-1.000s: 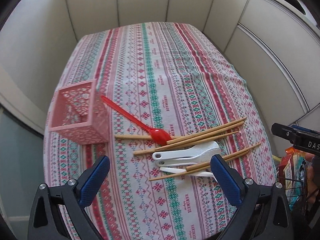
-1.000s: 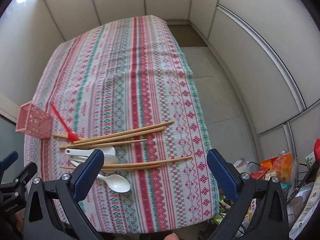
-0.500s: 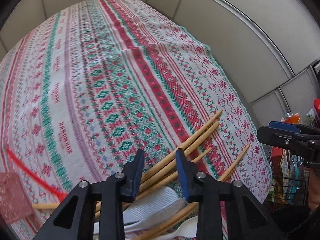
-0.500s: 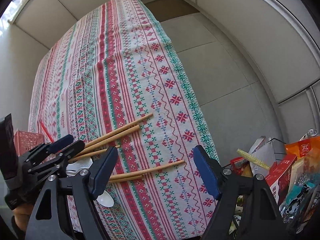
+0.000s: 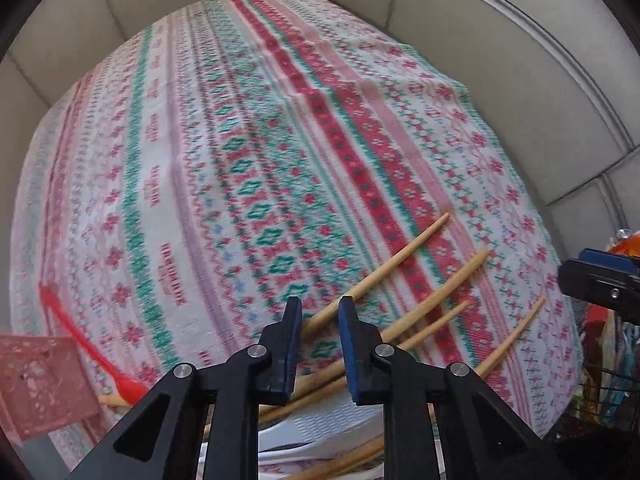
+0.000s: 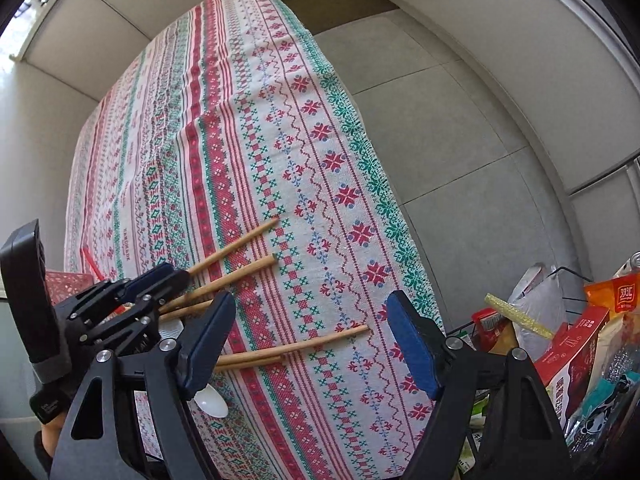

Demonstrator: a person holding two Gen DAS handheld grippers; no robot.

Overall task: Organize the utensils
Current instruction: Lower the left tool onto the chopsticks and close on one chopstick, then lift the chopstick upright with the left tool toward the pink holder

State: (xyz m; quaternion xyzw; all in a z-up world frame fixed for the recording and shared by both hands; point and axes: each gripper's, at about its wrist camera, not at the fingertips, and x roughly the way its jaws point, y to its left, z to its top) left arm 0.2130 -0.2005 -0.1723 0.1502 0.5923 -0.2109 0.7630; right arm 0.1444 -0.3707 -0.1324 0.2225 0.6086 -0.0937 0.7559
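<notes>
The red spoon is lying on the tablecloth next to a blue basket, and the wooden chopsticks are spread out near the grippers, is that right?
Not quite: the basket is pink, not blue, as the left wrist view shows. The red spoon does lie beside it on the tablecloth, and the wooden chopsticks are spread out near the grippers.

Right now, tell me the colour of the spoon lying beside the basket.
Red spoon, next to the pink basket; clearest in the left wrist view.
</notes>
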